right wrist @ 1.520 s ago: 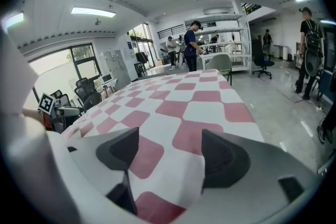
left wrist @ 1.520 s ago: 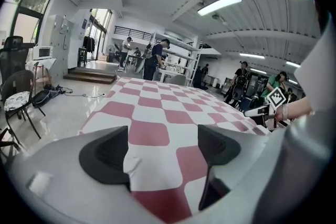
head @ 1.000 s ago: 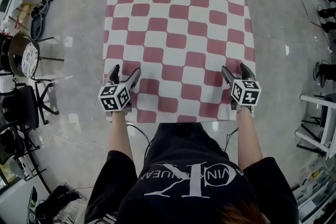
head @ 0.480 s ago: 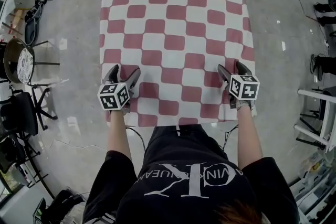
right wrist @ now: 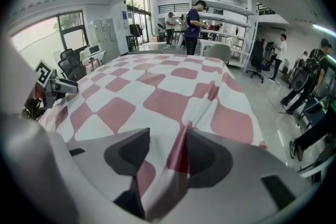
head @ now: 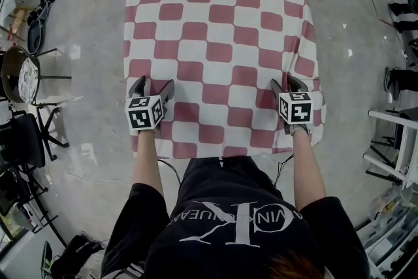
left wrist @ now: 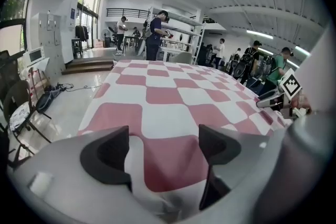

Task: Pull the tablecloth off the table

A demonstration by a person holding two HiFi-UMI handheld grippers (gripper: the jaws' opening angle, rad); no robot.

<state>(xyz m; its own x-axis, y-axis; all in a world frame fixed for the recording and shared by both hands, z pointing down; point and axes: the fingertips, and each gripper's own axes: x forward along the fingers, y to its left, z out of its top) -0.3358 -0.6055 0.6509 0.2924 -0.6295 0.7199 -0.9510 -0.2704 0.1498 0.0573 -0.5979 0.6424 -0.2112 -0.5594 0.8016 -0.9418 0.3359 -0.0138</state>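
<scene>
The grey floor (head: 85,23) is showing on every side of the red-and-white checked cloth (head: 222,42), which is covering the whole tabletop, with its edges hanging over the far and side rims. A person (head: 235,225) in a black shirt is standing at the near edge, reaching both arms out over the cloth. The left claw (head: 154,83) is pointing down near the near-left corner, its jaws spread wide; the cloth is lying between them, only slightly rumpled at their base, and the pads are not pressing on it. The right claw (head: 286,82) is sitting near the near-right corner, its jaws having just been closing, and they are pinching the cloth. A raised fold (right wrist: 202,99) of cloth is running from between those jaws away across the squares, and the cloth's right edge beside that claw is wrinkling.
</scene>
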